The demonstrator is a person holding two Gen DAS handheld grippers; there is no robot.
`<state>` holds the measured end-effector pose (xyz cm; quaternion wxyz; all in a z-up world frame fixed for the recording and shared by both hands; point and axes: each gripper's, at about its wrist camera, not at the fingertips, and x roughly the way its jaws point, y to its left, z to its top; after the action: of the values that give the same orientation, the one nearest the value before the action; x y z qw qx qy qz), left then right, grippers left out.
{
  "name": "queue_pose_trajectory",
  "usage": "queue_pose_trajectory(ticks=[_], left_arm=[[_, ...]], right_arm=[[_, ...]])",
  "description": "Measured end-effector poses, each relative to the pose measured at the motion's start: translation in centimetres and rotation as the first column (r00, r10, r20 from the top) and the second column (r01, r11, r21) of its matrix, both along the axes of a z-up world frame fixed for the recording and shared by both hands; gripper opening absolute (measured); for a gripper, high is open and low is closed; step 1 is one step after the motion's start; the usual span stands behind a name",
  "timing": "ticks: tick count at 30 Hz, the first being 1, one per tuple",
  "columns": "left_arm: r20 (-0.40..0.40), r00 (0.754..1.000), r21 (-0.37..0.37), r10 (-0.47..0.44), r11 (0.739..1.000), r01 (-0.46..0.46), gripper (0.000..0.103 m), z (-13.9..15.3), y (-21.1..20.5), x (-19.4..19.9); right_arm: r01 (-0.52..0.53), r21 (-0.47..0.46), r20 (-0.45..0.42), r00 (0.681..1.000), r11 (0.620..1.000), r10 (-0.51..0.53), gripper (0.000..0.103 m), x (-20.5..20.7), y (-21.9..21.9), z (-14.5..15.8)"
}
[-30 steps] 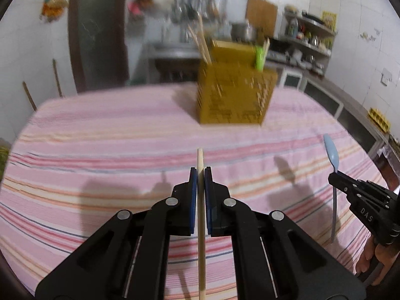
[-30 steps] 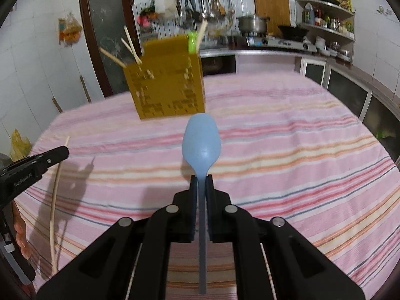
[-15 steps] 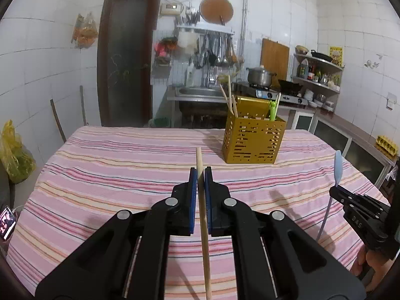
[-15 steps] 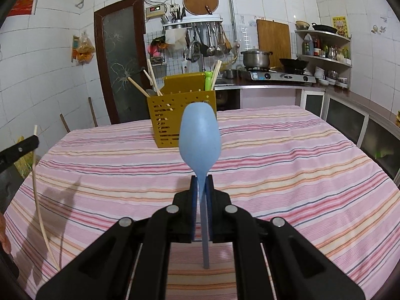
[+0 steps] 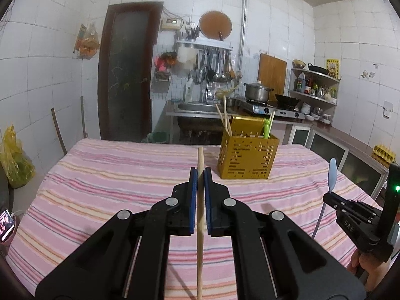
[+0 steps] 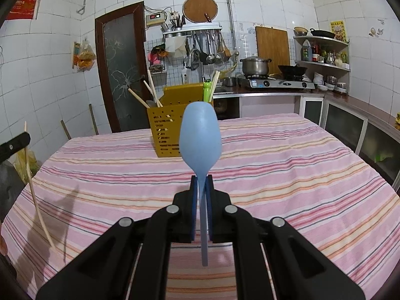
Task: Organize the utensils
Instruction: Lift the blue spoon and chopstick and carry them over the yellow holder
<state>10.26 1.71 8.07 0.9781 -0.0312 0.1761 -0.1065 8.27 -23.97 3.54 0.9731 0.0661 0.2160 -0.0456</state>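
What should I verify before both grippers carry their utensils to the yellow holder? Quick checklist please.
1. Left gripper shut on the chopstick: ok.
2. Right gripper shut on the blue spoon: ok.
3. Both utensils lifted off the striped tablecloth: ok.
4. Yellow holder upright on the table: ok.
5. Room left in the holder among the chopsticks and green utensil already standing in it: cannot tell.
6. Open tablecloth between grippers and holder, nothing lying in the way: ok.
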Motion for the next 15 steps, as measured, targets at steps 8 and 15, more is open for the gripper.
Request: queue_pose_trajectory(ticks=[8, 15], left_arm=[[0.025, 0.999, 0.003, -0.022, 1.000, 0.022, 0.005, 1.1, -1.4, 1.6], [0.029, 0.999, -0.011, -0.043, 0.999, 0.043, 0.005, 1.9, -2.7, 3.7]], right_arm=[[0.001, -0.015, 0.003, 1.000, 1.000, -0.001, 0.007, 1.2, -0.4, 0.6], [-0.003, -0.017, -0.001, 1.000, 1.000, 0.003, 0.007, 3.1, -1.3, 1.1]])
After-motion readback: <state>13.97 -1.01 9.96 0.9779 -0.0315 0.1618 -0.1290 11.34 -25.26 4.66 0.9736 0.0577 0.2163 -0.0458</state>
